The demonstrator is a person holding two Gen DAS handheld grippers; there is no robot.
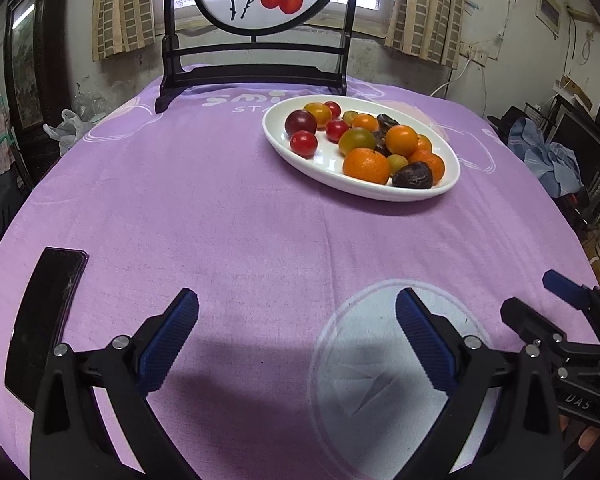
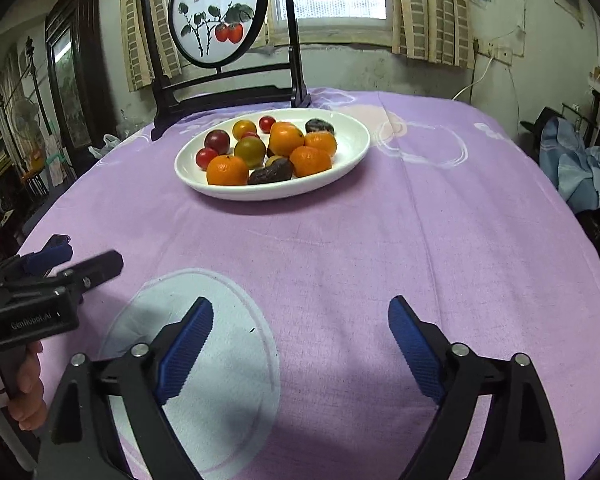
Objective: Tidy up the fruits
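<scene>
A white oval plate [image 1: 324, 166] stands on the purple tablecloth [image 1: 220, 216], far centre-right in the left wrist view and far centre-left in the right wrist view [image 2: 348, 148]. It holds several mandarins [image 1: 366, 166] [image 2: 227, 170], red cherry tomatoes [image 1: 303, 143] [image 2: 206, 158], a dark plum [image 1: 300, 122] [image 2: 217, 141], green-yellow tomatoes [image 1: 356, 141] [image 2: 250, 151] and dark wrinkled fruits [image 1: 412, 176] [image 2: 270, 174]. My left gripper [image 1: 298, 312] is open and empty, low over the near cloth. My right gripper [image 2: 300, 320] is open and empty, also near the front edge, to the right of the left one.
A black phone [image 1: 44, 320] lies at the near left of the table. A dark wooden screen with a round persimmon painting [image 1: 256, 76] [image 2: 220, 92] stands behind the plate. A white circle print [image 1: 380, 380] [image 2: 204, 352] marks the near cloth.
</scene>
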